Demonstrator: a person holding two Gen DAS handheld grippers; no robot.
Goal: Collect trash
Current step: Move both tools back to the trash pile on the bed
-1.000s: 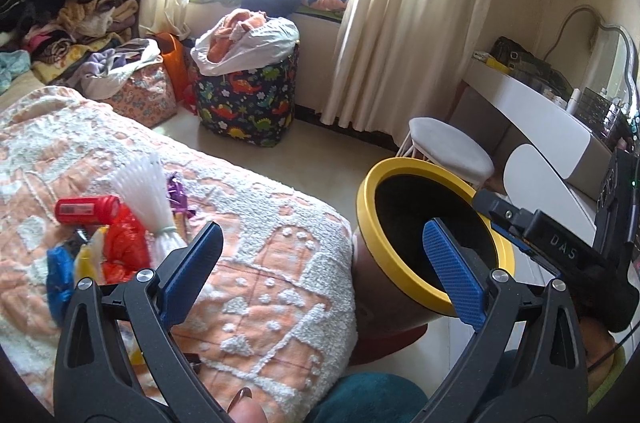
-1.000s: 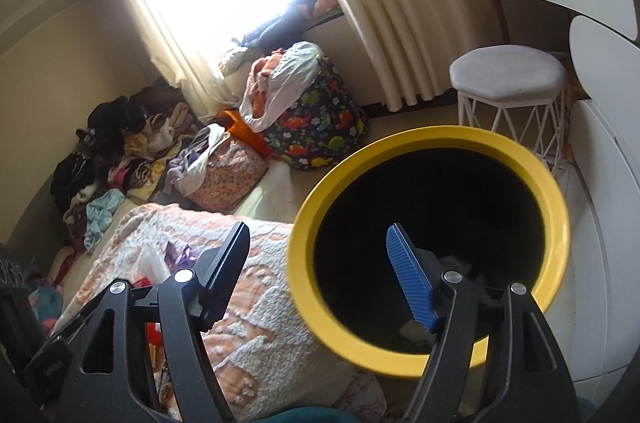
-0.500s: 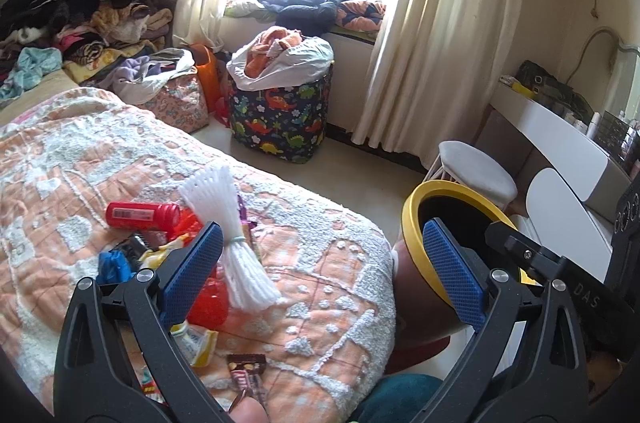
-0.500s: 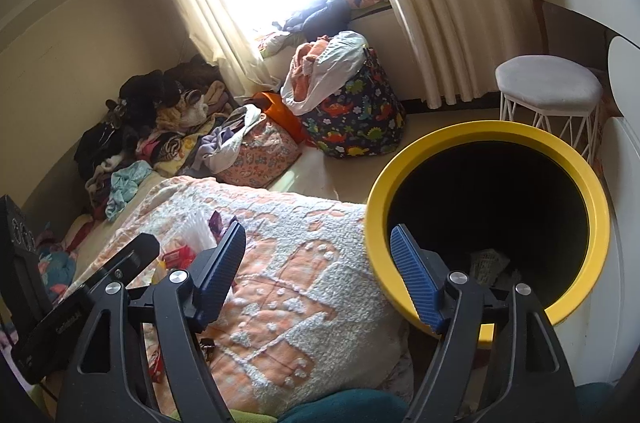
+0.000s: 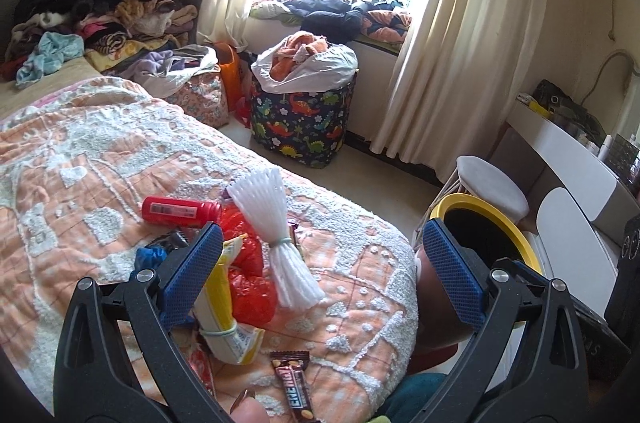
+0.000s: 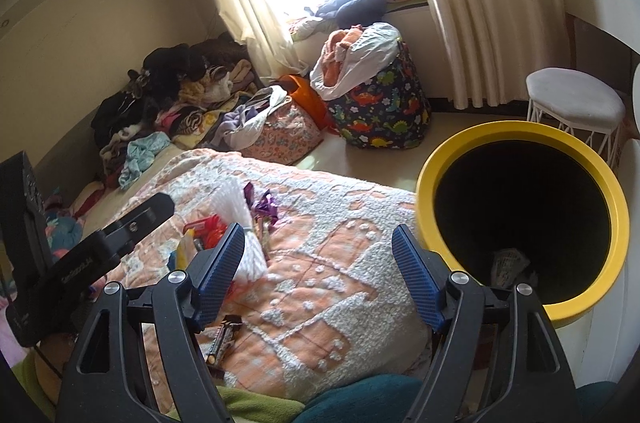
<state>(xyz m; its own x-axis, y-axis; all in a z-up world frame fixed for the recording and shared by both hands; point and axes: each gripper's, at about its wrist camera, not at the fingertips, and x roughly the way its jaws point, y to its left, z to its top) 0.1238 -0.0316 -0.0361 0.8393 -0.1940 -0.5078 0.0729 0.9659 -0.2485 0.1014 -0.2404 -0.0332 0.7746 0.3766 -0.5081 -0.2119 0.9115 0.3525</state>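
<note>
Here, in the left wrist view, a quilted orange-and-white bedspread (image 5: 120, 159) with nubby raised tufts is covering the bed, and the trash is lying in a loose heap on it. A smooth red plastic bottle (image 5: 180, 211) is resting on its side beside a white bundle of thin plastic strips (image 5: 276, 231), fanned at the top and cinched with a band. Crinkled red wrappers (image 5: 250, 287) are sitting under a folded yellow packet (image 5: 224, 307), and a glossy brown candy bar (image 5: 294, 383) is lying nearest the camera. The left gripper (image 5: 324, 275) is hovering over this heap with its ribbed blue pads spread wide, gripping nothing. To the right, the round yellow-rimmed bin (image 5: 496, 219) is standing on the floor just beside the bed's corner.

In the right wrist view, the right gripper (image 6: 320, 277) is likewise standing wide apart and empty, its jaws having just been opening, above bare bedspread. The bin is showing a smooth yellow ring around a dark interior, with crumpled paper (image 6: 508, 265) lying at the bottom. The trash heap is sitting to the left, partly hidden behind the left finger (image 6: 218, 275).
</note>
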